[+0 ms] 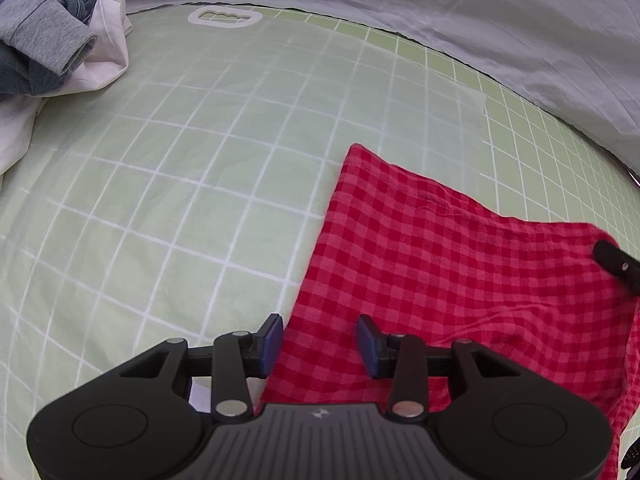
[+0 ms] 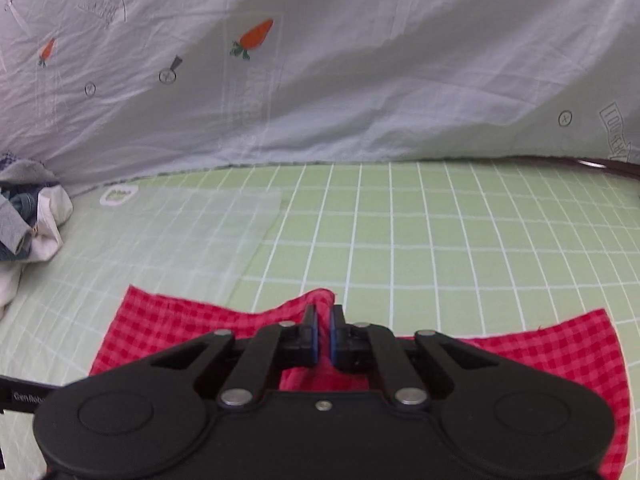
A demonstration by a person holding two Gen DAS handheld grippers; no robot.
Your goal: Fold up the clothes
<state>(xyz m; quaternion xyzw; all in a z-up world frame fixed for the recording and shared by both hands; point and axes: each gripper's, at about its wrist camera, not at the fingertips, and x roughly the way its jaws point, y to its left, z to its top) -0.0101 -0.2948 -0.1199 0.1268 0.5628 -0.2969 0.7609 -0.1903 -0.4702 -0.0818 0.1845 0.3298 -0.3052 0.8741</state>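
Your right gripper [image 2: 324, 330] pinches a raised edge of the thin, limp red cloth [image 1: 440, 264] on the green mat [image 1: 180, 200]; your spread left gripper [image 1: 319, 340] should grab its near corner.

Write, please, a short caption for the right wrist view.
Right gripper pinches a raised fold of the red checked cloth on the green grid sheet.
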